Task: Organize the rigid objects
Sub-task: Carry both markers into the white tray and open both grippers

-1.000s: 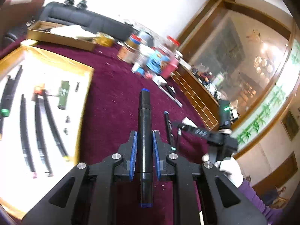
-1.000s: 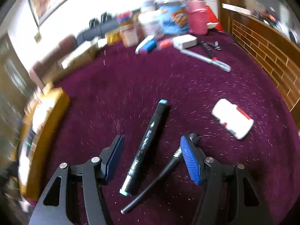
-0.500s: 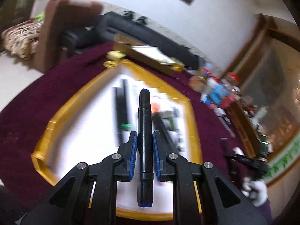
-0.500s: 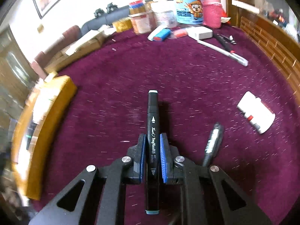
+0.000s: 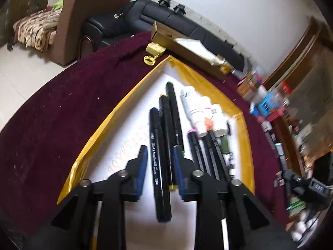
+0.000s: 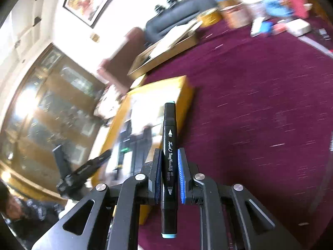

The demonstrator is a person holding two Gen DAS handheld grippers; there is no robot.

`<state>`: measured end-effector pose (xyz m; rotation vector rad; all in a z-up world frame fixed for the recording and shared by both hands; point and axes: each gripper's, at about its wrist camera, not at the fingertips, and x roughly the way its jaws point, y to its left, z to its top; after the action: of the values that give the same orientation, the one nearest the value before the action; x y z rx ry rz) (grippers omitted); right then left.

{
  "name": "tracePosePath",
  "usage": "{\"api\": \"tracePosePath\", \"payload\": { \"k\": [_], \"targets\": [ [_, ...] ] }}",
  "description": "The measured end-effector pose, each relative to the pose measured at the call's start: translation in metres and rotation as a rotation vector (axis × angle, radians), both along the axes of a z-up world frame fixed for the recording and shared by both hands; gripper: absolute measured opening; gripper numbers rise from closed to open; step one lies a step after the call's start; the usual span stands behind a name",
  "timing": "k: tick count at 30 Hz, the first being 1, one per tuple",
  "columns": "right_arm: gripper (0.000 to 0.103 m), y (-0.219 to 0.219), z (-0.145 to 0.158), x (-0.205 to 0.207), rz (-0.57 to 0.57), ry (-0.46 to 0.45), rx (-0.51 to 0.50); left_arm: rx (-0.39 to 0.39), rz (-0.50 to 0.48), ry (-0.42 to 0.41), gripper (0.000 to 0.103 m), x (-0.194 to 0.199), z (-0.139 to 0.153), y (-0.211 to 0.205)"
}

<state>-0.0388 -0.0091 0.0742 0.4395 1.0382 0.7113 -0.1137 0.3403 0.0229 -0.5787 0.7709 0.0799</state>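
In the left wrist view my left gripper (image 5: 160,149) hangs low over the gold-rimmed white tray (image 5: 116,112). Its jaws are opening, and a black marker with blue ends (image 5: 157,160) lies between them with a gap on each side. Beside it in the tray lie more black markers (image 5: 173,108) and white tubes (image 5: 193,108). In the right wrist view my right gripper (image 6: 169,152) is shut on a black marker with light-blue ends (image 6: 169,145). It is held above the maroon cloth and points at the tray's gold wall (image 6: 185,95).
A maroon cloth (image 5: 62,114) covers the table. A long cardboard box (image 5: 187,48) lies behind the tray, beside a small gold ornament (image 5: 155,49). Jars and boxes (image 6: 270,2) crowd the far end. A black sofa (image 5: 166,18) and a brown armchair (image 5: 83,10) stand beyond the edge.
My left gripper swung over the tray, lowered, and its jaws parted from the blue-ended marker. My right gripper closed on the light-blue-ended marker, lifted it off the cloth and turned toward the tray.
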Motion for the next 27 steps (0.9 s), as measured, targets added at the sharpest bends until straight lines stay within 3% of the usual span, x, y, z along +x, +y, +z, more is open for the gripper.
{"api": "tracePosePath", "payload": {
  "k": [3, 4, 5, 7, 11, 17, 20, 23, 24, 26, 27],
  "targets": [
    [0.013, 0.056, -0.006, -0.007, 0.103, 0.039, 0.03, -0.023, 0.03, -0.034, 0.033, -0.019, 0.01, 0.002],
    [0.013, 0.076, -0.009, -0.01, 0.136, 0.046, 0.032, -0.04, 0.04, -0.049, 0.041, -0.026, 0.013, 0.003],
    [0.013, 0.093, -0.012, -0.013, 0.16, 0.048, 0.027, -0.044, 0.065, -0.063, 0.061, -0.035, 0.017, 0.004],
    [0.013, 0.131, -0.02, -0.02, 0.211, 0.047, -0.003, -0.025, 0.113, -0.1, 0.072, -0.053, 0.026, 0.007],
    [0.013, 0.183, -0.034, -0.026, 0.234, 0.022, -0.118, 0.002, 0.126, -0.151, 0.072, -0.075, 0.039, 0.016],
    [0.014, 0.197, -0.046, -0.027, 0.131, -0.042, -0.314, 0.009, 0.184, -0.2, 0.072, -0.094, 0.041, 0.044],
    [0.016, 0.191, -0.036, -0.03, 0.102, -0.082, -0.354, 0.003, 0.184, -0.183, 0.072, -0.094, 0.036, 0.056],
    [0.016, 0.197, -0.006, -0.045, 0.063, -0.231, -0.408, 0.006, 0.169, -0.152, 0.072, -0.095, 0.036, 0.06],
    [0.018, 0.2, 0.008, -0.053, 0.049, -0.285, -0.404, 0.01, 0.16, -0.15, 0.072, -0.094, 0.038, 0.06],
    [0.039, 0.206, 0.031, -0.066, 0.045, -0.372, -0.376, 0.02, 0.14, -0.156, 0.072, -0.093, 0.045, 0.057],
    [0.063, 0.21, 0.037, -0.071, 0.051, -0.409, -0.367, 0.019, 0.131, -0.163, 0.072, -0.093, 0.047, 0.054]
  ]
}}
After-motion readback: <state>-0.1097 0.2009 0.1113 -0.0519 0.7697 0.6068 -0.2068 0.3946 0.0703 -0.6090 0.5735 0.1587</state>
